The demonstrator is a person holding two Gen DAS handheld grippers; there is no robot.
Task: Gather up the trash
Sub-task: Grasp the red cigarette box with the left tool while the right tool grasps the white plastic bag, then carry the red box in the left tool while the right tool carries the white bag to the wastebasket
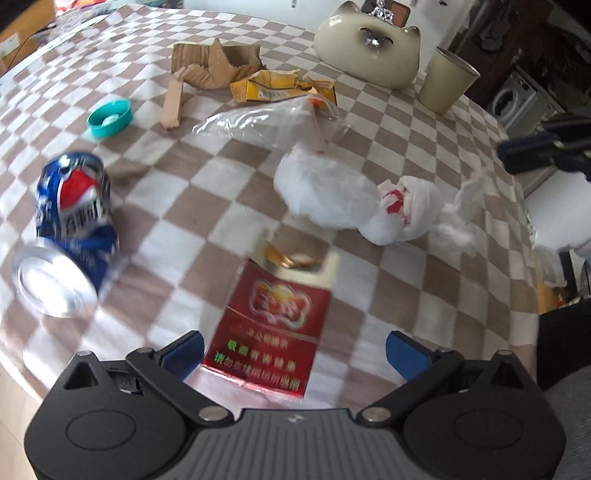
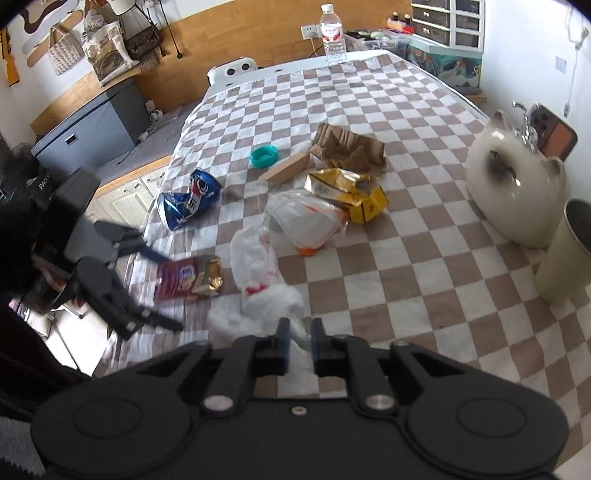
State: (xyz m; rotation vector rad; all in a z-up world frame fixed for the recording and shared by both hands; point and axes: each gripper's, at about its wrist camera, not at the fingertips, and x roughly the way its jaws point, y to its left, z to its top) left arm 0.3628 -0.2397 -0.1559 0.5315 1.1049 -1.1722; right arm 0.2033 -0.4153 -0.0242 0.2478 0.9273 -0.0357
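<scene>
**Wide jaws over the red pack**

The left gripper hangs wide open around a glossy red cardboard cigarette pack (touching neither pad). The right gripper, jaws barely parted, has crinkly white plastic bag film between them. Beyond lies a crushed blue aluminium can on the checked cloth.

Cat-shaped ceramic holder beside cream cup; water bottle at checkered cloth's far edge.
</scene>
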